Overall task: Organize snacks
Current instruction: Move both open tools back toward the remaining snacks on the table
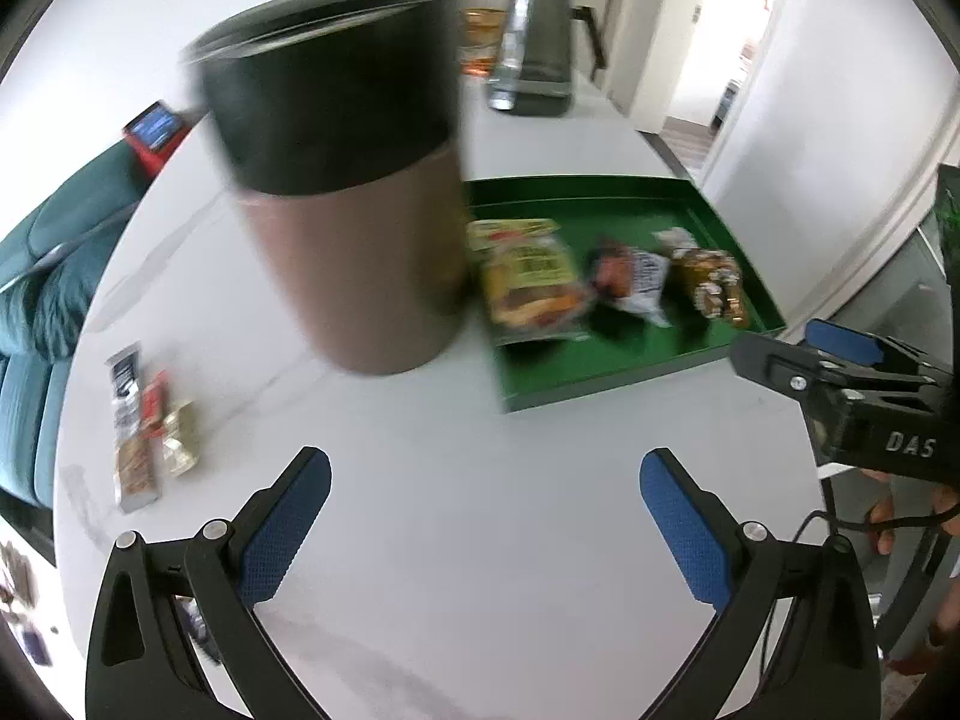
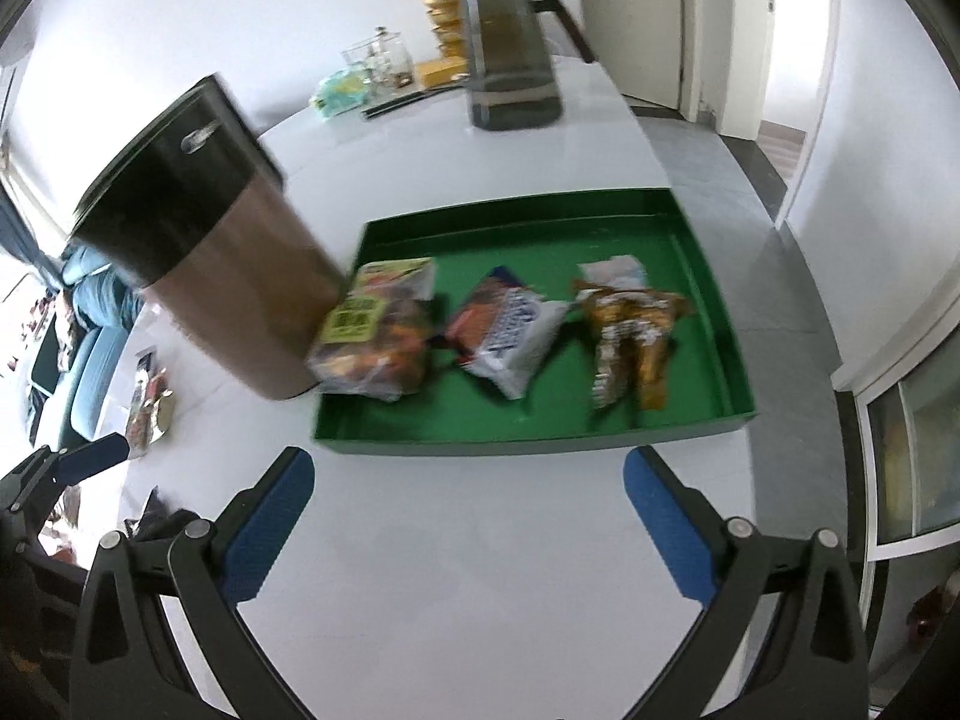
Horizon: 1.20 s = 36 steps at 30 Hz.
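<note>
Both grippers hover over the white counter (image 2: 480, 570), and nothing sits between either pair of blue pads. The left gripper (image 1: 486, 516) is spread wide and released, low in its own frame; the right gripper (image 2: 468, 510) is just as wide and released at the bottom of its view. The right gripper also shows at the right edge of the left wrist view, and the left one pokes in at the lower left of the right wrist view.

Centre of the right wrist frame: the green tray (image 2: 714, 300) holds three snacks in a row — a yellow-labelled packet (image 2: 378, 336) at the left, a white, blue and orange packet (image 2: 510, 330) in the middle, a gold wrapped bundle (image 2: 630, 336) at the right.

Left of the tray stands a tall brown canister (image 1: 372, 192) with a black lid, blurred, close against the yellow-labelled packet in this view.

At the left of the left wrist frame, more snack bars (image 1: 150, 426) lie loose on the counter, well apart from the tray. A glass jug (image 2: 510, 48) stands at the top of the frame.
</note>
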### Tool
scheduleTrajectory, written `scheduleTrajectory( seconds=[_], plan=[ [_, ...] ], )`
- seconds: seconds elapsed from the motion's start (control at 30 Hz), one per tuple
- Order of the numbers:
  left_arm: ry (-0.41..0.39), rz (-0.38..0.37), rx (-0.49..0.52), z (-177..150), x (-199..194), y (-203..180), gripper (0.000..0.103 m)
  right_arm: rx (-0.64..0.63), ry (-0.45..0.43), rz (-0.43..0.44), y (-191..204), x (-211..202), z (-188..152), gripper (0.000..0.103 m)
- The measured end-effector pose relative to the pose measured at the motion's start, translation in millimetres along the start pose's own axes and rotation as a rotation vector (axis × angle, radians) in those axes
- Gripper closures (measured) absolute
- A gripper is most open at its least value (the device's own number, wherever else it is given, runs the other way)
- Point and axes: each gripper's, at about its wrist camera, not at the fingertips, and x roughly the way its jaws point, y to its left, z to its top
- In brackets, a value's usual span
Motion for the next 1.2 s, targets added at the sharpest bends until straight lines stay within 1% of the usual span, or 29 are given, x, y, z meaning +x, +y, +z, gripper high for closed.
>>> scheduleTrajectory(
  seconds=[0.23, 0.3, 0.4, 0.63, 0.77, 0.9, 1.03, 1.2],
  plan=[
    [0.017, 0.039, -0.081, -23, -8, 86, 0.002, -0.048, 0.014, 0.007, 70, 8, -8, 0.0],
    [0.023, 0.036, -0.099, -29, -9, 110, 0.002, -0.046, 0.018, 0.011, 89, 12, -10, 0.0],
    [0.03, 0.046, -0.108, -38, -9, 142, 0.002, -0.048, 0.028, 0.01, 120, 19, -11, 0.0],
    [0.046, 0.027, -0.12, -50, -4, 209, 0.002, -0.05, 0.032, -0.002, 184, 35, -15, 0.0],
    [0.057, 0.018, -0.11, -53, 4, 237, 0.002, -0.041, 0.033, -0.014, 211, 45, -17, 0.0],
    [0.06, 0.038, -0.101, -54, 14, 263, 0.002, -0.029, 0.027, -0.028, 235, 58, -19, 0.0],
    [0.068, 0.021, -0.112, -55, 27, 287, 0.002, -0.015, 0.033, -0.036, 252, 72, -18, 0.0],
    [0.086, -0.013, -0.147, -51, 49, 306, 0.002, -0.029, 0.056, -0.069, 268, 92, -17, 0.0]
  ],
)
